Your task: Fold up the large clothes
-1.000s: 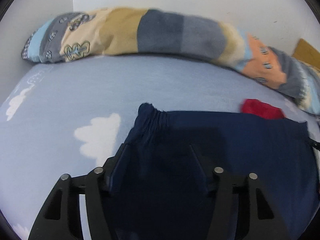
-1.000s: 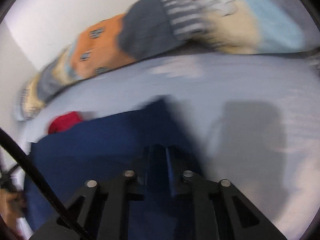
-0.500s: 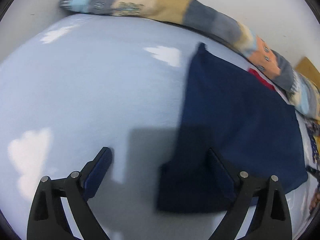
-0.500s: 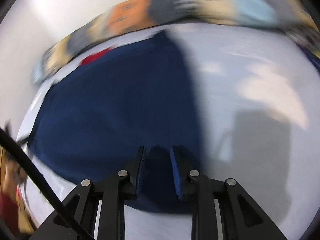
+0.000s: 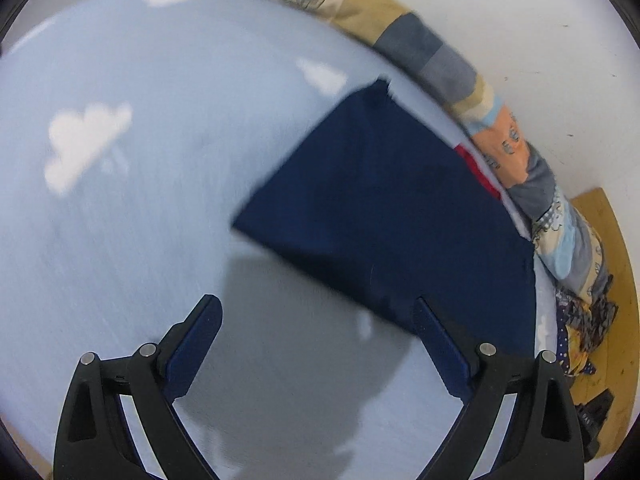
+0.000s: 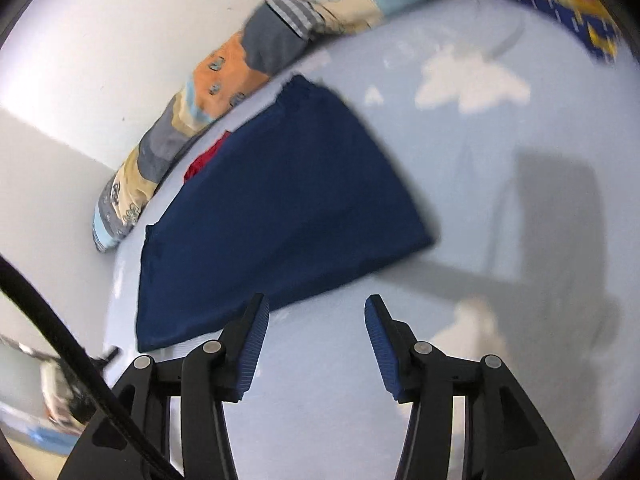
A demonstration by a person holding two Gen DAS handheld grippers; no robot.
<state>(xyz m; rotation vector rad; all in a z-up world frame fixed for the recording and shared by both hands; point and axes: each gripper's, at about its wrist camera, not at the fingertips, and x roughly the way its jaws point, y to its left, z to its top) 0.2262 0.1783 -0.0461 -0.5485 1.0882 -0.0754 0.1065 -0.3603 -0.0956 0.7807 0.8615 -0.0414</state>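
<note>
Although the navy garment (image 5: 384,216) already lies as a flat, folded rectangle on the bed (image 5: 140,220), it reads as large for a finished fold, so I judge the task well along but perhaps one fold short (whether another is meant, the pictures cannot say). It sits ahead of both tools: forward and to the right of the left hand-held gripper (image 5: 316,340), whose right finger overlaps its near edge in the view, and forward and to the left of the right hand-held gripper (image 6: 316,340), its near edge just beyond the left finger. A scrap of red cloth (image 5: 478,172) peeks out from its far side, next to the long patchwork bolster (image 5: 440,64) that runs against the wall (image 5: 540,20). Neither tool holds anything: the left one is spread wide with only sheet between its pads, and the right one's jaws are opening, likewise over bare sheet. A second ago both were down on the fabric, the right one pinched on the dark cloth and the left one astride the gathered waistband; since then each has let go and drawn back across the cloud-printed sheet, so the whole garment now shows in both views.
</note>
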